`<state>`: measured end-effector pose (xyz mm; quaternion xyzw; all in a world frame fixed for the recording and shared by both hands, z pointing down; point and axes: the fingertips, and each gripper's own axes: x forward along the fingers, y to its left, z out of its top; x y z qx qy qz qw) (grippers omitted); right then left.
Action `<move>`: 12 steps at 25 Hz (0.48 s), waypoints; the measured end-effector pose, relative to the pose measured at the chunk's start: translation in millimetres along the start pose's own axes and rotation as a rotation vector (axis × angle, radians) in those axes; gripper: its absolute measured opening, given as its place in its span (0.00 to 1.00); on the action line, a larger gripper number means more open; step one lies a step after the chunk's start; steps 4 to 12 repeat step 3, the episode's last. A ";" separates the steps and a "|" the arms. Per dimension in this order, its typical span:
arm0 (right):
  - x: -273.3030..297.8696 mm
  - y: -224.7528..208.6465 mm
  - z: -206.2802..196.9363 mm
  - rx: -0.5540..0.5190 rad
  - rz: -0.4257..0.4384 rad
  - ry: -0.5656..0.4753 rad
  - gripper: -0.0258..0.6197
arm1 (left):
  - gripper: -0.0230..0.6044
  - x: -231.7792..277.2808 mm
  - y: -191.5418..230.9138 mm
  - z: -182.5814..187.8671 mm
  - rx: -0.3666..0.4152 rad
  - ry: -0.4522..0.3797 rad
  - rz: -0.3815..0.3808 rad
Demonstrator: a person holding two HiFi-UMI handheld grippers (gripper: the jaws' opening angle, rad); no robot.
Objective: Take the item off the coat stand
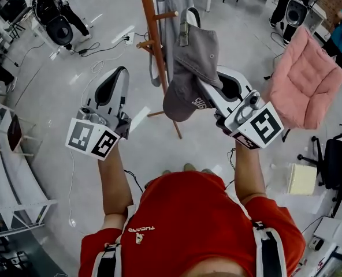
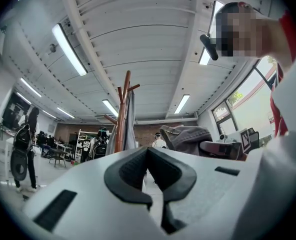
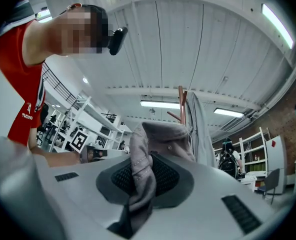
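Note:
A grey cap (image 1: 194,62) hangs in front of the wooden coat stand (image 1: 153,33), brim down. My right gripper (image 1: 204,89) is shut on it, and the cloth is pinched between the black pads (image 3: 160,176). The cap (image 3: 155,136) rises above the jaws in the right gripper view. Its back strap is close to the tip of a peg (image 1: 168,14); I cannot tell whether they touch. My left gripper (image 1: 119,77) is held left of the stand, shut and with nothing in it. In the left gripper view the cap (image 2: 185,136) is to the right of the stand (image 2: 124,114).
A grey garment (image 1: 174,16) hangs on the stand behind the cap. A pink cushioned chair (image 1: 307,79) stands to the right, white shelving (image 1: 9,172) to the left. Cables (image 1: 101,51) run over the floor by the stand, and a pale box (image 1: 302,179) lies at the lower right.

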<state>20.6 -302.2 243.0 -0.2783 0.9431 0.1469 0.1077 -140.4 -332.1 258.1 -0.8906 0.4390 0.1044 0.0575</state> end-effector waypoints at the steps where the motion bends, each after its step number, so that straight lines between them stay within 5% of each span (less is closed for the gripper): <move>1: -0.5 -1.4 -0.4 -0.001 0.002 -0.001 0.13 | 0.05 1.3 0.0 0.3 0.003 0.001 0.001; 12: -1.3 -4.1 -1.0 -0.003 0.005 -0.005 0.13 | 0.05 4.0 -0.1 1.0 0.009 0.001 0.004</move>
